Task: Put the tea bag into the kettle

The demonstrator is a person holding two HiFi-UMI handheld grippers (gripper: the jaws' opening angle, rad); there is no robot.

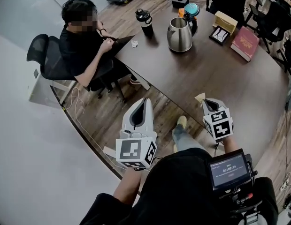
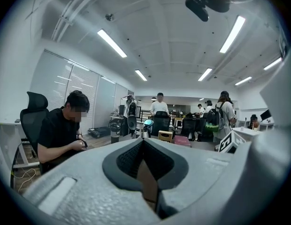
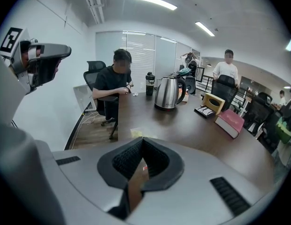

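Observation:
A steel kettle (image 1: pixel 179 35) stands with its lid on at the far side of the dark wooden table (image 1: pixel 216 78); it also shows in the right gripper view as the kettle (image 3: pixel 166 93). My right gripper (image 1: pixel 205 100) hovers over the table's near edge, its jaws shut. A pale yellow tea bag (image 1: pixel 200 97) sticks out at its tip, and the tea bag (image 3: pixel 136 133) peeks just past the jaws (image 3: pixel 142 138). My left gripper (image 1: pixel 146 99) is off the table over the floor, pointing level, shut with nothing in it (image 2: pixel 143 140).
A person (image 1: pixel 82 41) sits in an office chair (image 1: pixel 42 55) at the table's left end. Near the kettle stand a black bottle (image 1: pixel 145 22), a teal-topped object (image 1: pixel 191 9), a small box (image 1: pixel 225 21) and a red book (image 1: pixel 245 43). More people stand far back.

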